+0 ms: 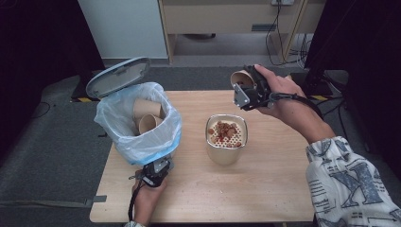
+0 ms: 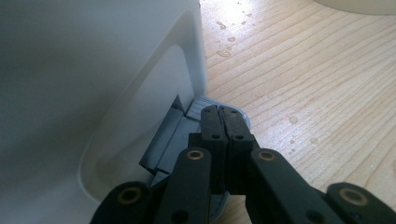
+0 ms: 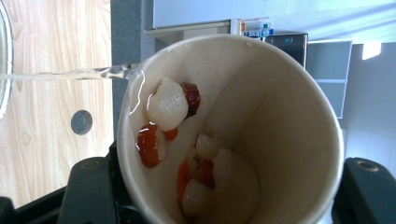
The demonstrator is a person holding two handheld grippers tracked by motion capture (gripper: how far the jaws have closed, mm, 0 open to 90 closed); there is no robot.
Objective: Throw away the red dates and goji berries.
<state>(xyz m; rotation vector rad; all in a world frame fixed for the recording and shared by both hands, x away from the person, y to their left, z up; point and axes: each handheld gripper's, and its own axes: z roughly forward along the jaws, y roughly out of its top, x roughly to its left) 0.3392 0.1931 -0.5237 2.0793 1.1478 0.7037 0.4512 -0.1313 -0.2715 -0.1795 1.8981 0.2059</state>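
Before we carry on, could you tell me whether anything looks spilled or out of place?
Yes: water droplets lie on the wooden table beside the bin, near the left hand-held gripper.

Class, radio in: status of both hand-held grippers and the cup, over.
Left hand-held gripper shut, pressing bin pedal. Right hand-held gripper holds paper cup tipped, liquid streaming out; fruit bits inside. Strainer pot below; nothing in the way.
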